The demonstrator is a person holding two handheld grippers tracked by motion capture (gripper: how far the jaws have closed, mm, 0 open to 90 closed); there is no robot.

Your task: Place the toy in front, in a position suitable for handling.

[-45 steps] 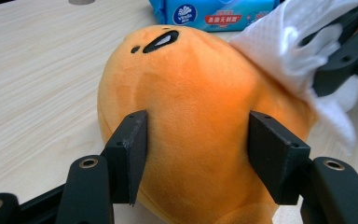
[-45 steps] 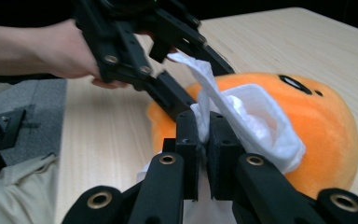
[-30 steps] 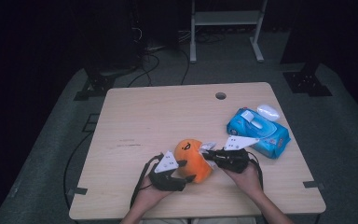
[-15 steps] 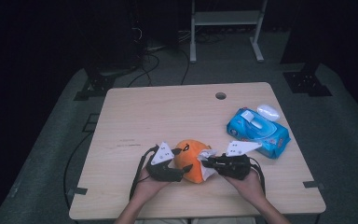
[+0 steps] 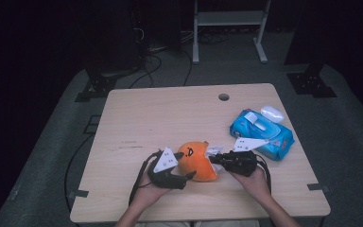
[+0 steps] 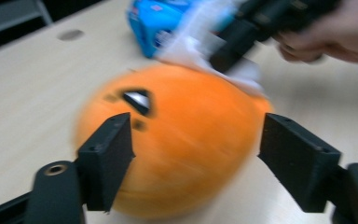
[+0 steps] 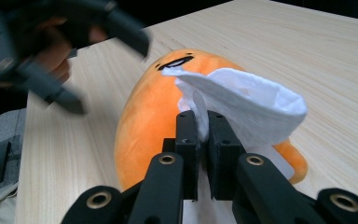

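An orange plush toy (image 5: 196,160) with a dark face sits near the table's front edge. My left gripper (image 5: 183,178) is at its left. In the left gripper view the black jaws of this gripper (image 6: 196,154) flank the toy (image 6: 182,140). They have just been opening, and the right jaw stands clear of the plush. My right gripper (image 5: 216,159) comes in from the right, shut on a white wipe (image 5: 213,150). In the right gripper view its closed jaws (image 7: 204,122) pinch the wipe (image 7: 242,100), which drapes against the toy (image 7: 144,116).
A blue pack of wipes (image 5: 262,132) lies at the right of the wooden table (image 5: 160,118), with a small white object (image 5: 272,113) behind it. A round cable hole (image 5: 223,97) is at the far edge. Dark floor, cables and stands surround the table.
The left gripper's jaws have spread wider around the toy. Both hands and the toy have stayed in about the same place.
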